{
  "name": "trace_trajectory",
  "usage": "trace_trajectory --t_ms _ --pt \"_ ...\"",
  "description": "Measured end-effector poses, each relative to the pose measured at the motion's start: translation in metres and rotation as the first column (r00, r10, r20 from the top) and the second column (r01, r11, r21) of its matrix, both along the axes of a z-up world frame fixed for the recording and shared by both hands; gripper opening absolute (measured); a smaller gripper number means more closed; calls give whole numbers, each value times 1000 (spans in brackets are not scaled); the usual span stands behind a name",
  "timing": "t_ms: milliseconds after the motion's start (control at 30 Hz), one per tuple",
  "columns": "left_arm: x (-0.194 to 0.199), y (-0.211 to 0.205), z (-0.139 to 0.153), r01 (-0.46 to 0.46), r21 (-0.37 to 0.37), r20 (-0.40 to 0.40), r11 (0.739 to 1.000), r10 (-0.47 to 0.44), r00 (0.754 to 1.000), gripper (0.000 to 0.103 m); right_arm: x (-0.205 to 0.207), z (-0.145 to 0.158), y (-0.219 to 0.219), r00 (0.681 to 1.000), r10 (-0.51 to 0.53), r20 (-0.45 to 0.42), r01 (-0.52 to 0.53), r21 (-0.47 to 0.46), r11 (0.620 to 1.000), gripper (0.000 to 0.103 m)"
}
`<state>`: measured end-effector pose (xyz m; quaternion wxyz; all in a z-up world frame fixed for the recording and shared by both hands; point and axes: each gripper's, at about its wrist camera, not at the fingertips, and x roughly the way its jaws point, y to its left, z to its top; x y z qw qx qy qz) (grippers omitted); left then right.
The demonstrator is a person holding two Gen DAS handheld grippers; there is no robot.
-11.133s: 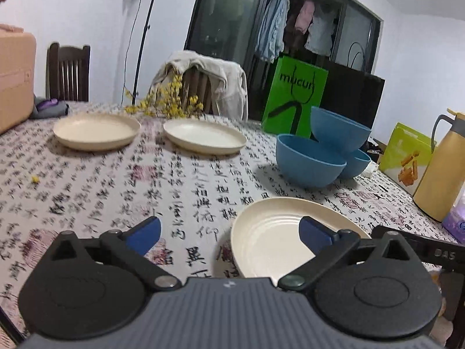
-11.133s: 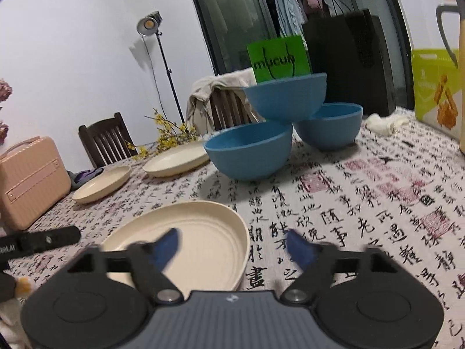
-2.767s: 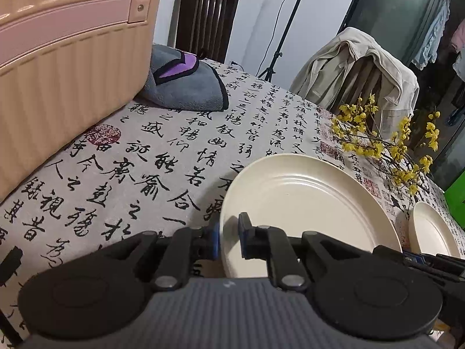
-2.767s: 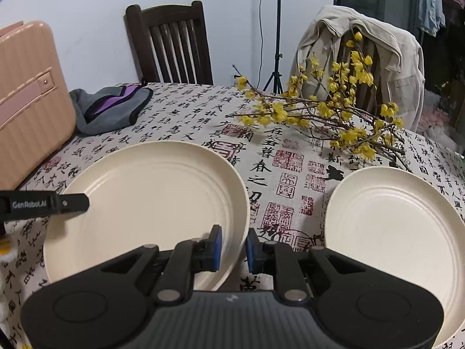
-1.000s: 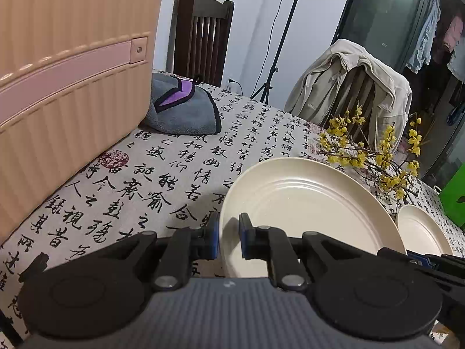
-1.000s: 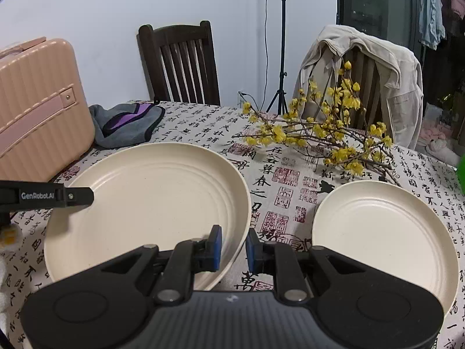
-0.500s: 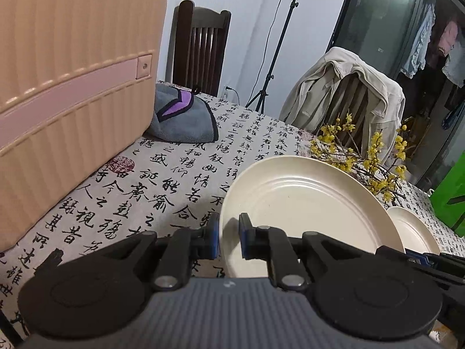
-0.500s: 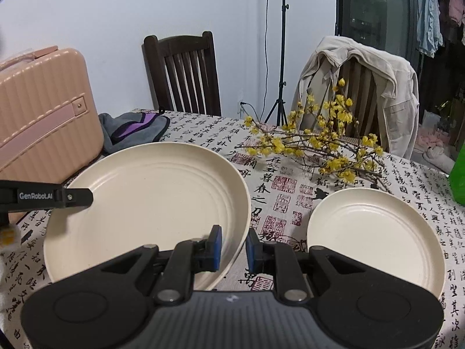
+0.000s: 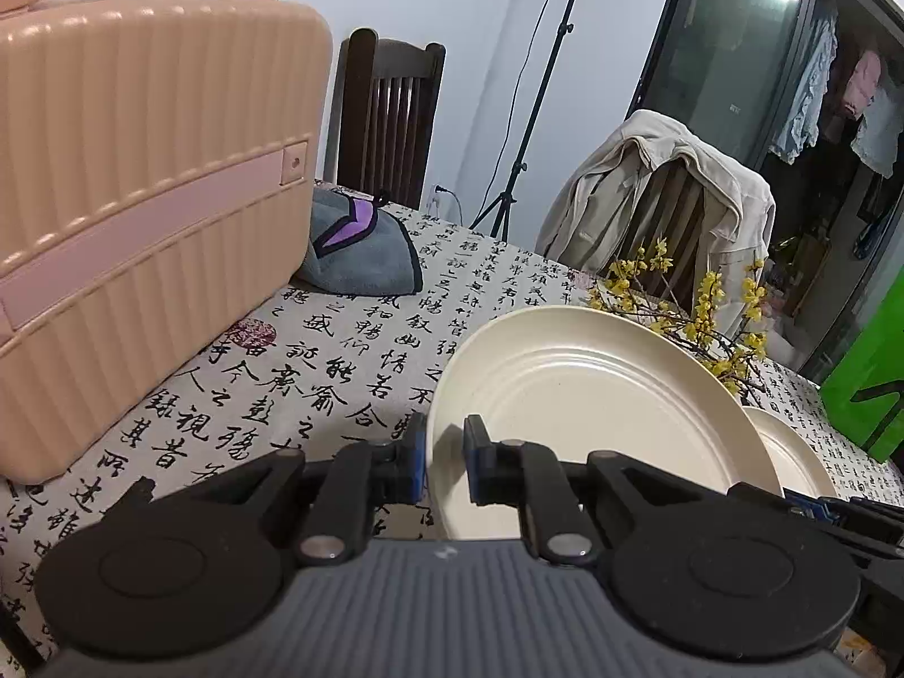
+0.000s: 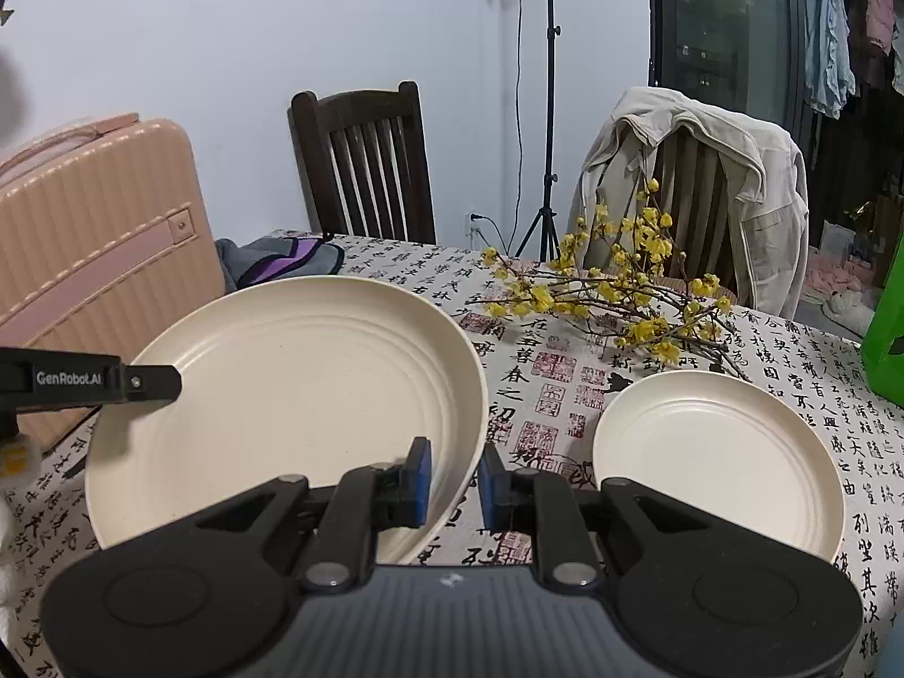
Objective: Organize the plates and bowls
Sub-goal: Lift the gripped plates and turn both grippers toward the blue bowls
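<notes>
Above the worktop [image 10: 565, 361], near its left edge, a large cream plate [image 10: 294, 395] is held by both grippers. The left gripper [image 9: 443, 460] is clamped on the plate's left rim, and the right gripper [image 10: 455, 477] is clamped on its right rim; in each view the rim passes between the blue fingers [image 10: 419, 480], and the very contact is partly masked by the black finger arms. The plate's near edge is cut off behind the gripper body in both views. Whether the plate is fully clear of the cloth cannot be told with certainty, as its underside is hidden.

In the right wrist view the left gripper is seen only as a black bar over the plate's left rim. A second, smaller-looking plate [image 10: 717, 452] lies flat on the worktop to the right, apart from the held one; in the left wrist view only a sliver of it shows behind the large plate. Yellow flowering branches [image 10: 616, 294] lie beyond both plates. A pink suitcase [image 9: 141, 198] stands at the worktop's left edge, its top cropped, and a grey and purple cloth [image 9: 361, 248] is partly hidden behind it. A green bag [image 9: 870, 373] is cut off at the right.
</notes>
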<state>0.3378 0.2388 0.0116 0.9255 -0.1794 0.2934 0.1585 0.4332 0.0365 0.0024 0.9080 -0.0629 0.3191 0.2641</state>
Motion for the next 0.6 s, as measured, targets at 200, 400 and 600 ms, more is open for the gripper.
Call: trace_trajectory --t_ms 200,400,600 --pt "-12 -4 8 0 9 12 1000 0 1000 13 -10 6 -4 1000 1 4 -1 13 1000 17" --pt "-21 -6 13 -2 14 21 1000 2 1000 13 -21 10 -6 1000 1 13 -1 19 1000 17" --pt "-32 -10 16 3 16 29 1000 -4 1000 13 -29 12 -11 1000 -7 11 6 29 1000 17"
